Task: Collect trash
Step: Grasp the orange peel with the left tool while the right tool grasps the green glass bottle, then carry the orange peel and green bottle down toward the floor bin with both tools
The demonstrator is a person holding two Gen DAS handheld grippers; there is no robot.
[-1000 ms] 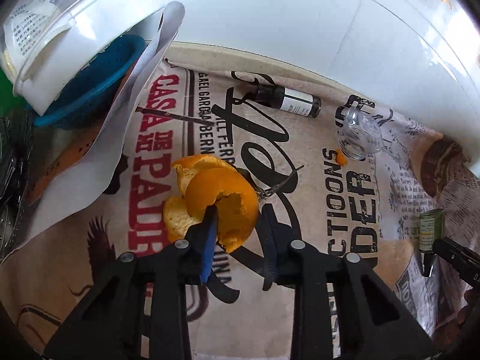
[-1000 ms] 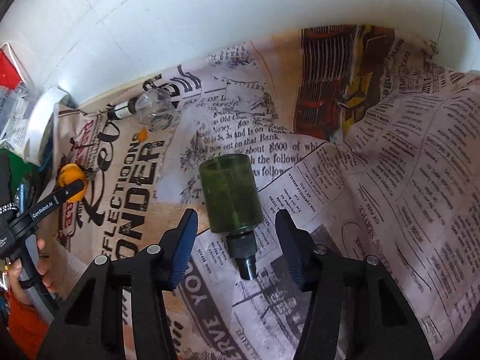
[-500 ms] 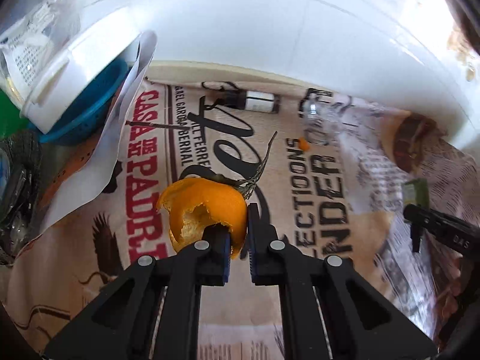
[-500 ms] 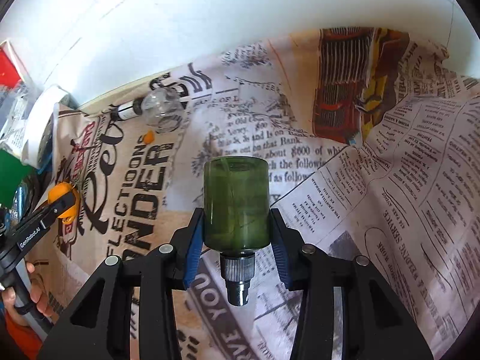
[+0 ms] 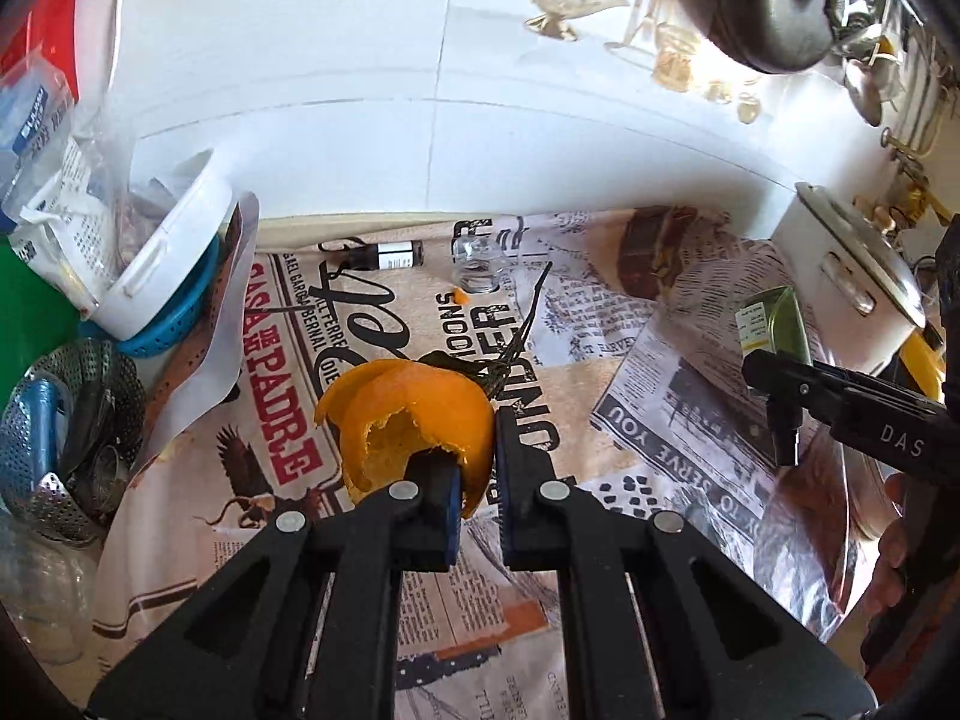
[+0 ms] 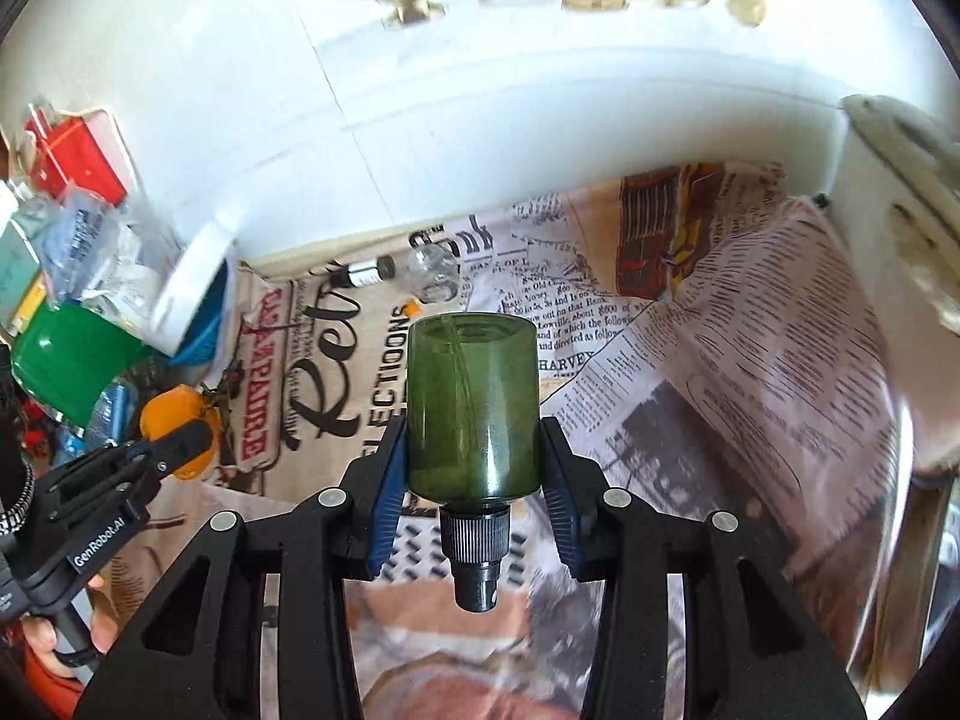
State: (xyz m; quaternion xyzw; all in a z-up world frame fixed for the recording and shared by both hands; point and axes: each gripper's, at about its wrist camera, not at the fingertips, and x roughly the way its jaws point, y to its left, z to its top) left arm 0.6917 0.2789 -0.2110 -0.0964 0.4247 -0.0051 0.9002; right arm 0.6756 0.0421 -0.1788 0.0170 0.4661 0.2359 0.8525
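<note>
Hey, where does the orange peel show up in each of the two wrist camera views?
Left wrist view: the orange peel sits at centre, pinched in the left tongs, above the printed cloth.
Right wrist view: the peel is small at the left edge, at the tip of the left tongs.
Shared landmark: the clear glass jar lying near the wall, beside the dark labelled vial.

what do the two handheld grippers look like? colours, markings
Both are matte black plastic with triangular cut-outs and silver rivets at the pivots; finger pads are blue. The left gripper carries white "GenRobot.AI" lettering on its side; the right gripper shows white "DAS".
</note>
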